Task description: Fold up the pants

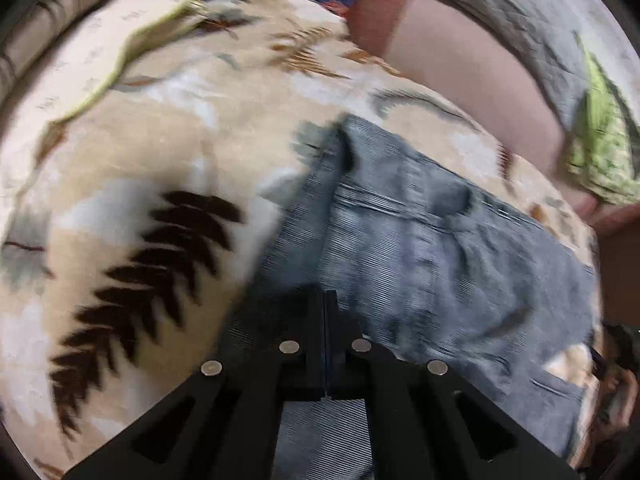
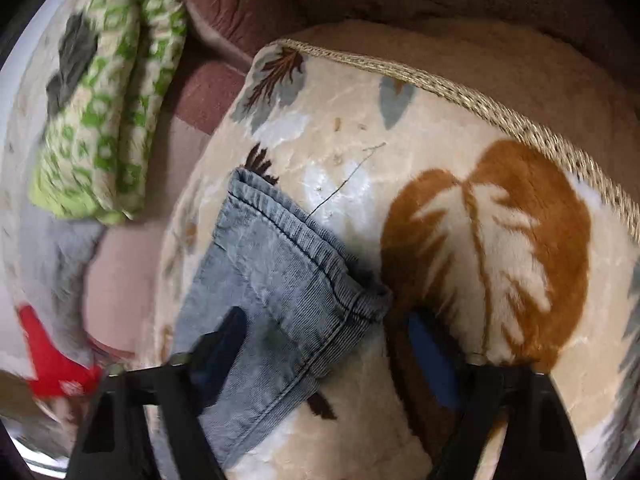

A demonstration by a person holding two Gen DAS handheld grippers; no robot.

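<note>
1. Pants [image 1: 420,248], grey-blue denim, lie flat on a beige leaf-print blanket [image 1: 168,132]; seen by the left wrist cam they spread ahead of the jaws and off to the right.
2. Left gripper [image 1: 326,300]: jaws fully together, no gap between the black fingers [image 1: 312,320]. Tips sit on the pants' left edge; probably a fold of denim is pinched between them, but the pic is blurred and the tips cover the spot, so can't confirm.
3. Left of those jaws: bare blanket w/ a dark brown fern print [image 1: 152,264]. Far right of them: a green-patterned cloth [image 1: 600,148] lying on pinkish bedding.
4. Right gripper [image 2: 326,340]: jaws apart at a medium gap, not pressing on anything. No pad contact visible.
5. Hem end of a pant leg [image 2: 288,276] lies between the right jaws, nearer the left finger [image 2: 224,344], w/ the hem corner pointing toward the right finger [image 2: 432,360].
6. Beyond the right finger: an orange-brown leaf print [image 2: 504,248] on the blanket, then its braided edge trim [image 2: 460,88] further ahead.
7. Far left of the right jaws: the green-patterned cloth again and sth red [image 2: 52,364], blurred.
</note>
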